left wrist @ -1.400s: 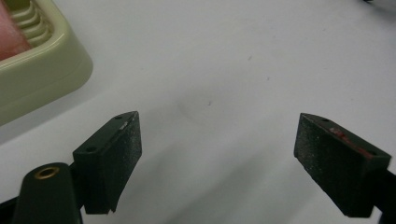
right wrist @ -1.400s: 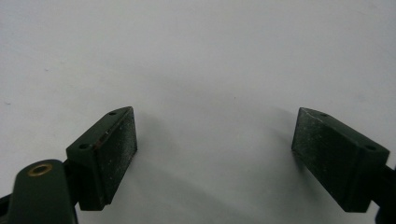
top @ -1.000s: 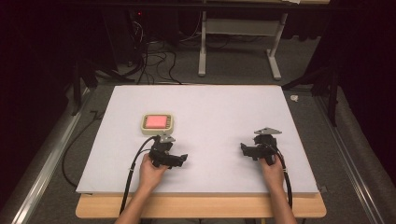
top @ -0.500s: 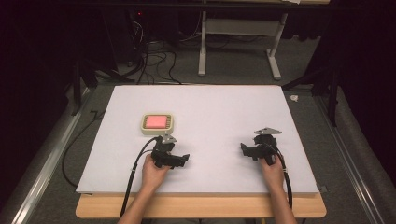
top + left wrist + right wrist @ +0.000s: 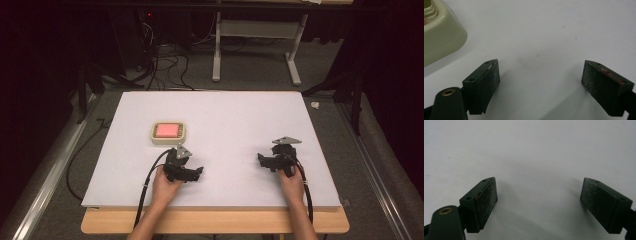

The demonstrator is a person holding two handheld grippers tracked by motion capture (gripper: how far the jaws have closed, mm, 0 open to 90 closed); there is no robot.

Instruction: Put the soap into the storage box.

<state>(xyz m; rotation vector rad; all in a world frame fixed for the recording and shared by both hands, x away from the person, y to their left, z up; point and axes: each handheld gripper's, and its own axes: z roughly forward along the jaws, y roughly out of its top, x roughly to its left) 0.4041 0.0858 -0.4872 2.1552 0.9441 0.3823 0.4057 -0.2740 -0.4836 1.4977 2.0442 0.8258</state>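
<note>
The one object on the white bench (image 5: 240, 120) is a cream square case with a pink centre (image 5: 168, 132), lying flat toward the left half of the sheet. The left gripper (image 5: 196, 172) sits just on the person's side of the case, slightly to the right of it and apart from it. In the left gripper view the case's rounded cream corner (image 5: 441, 35) shows at the upper left, off to the side of the jaws rather than between them. Those jaws stand wide apart with nothing but bare sheet in the gap. The right gripper (image 5: 262, 161) is well away from the case, out over the right half of the bench, and in its own view it is likewise spread wide over blank surface.

Compared with a second ago, very little has shifted: the case lies where it lay, the right gripper holds the same spot, and the left gripper has only edged a touch, its jaws pointing past the case rather than at it. That suggests the work is at its very start, with no grasp begun. The likely next move is for the left gripper to swing toward the case and line its open jaws across the case's sides.
</note>
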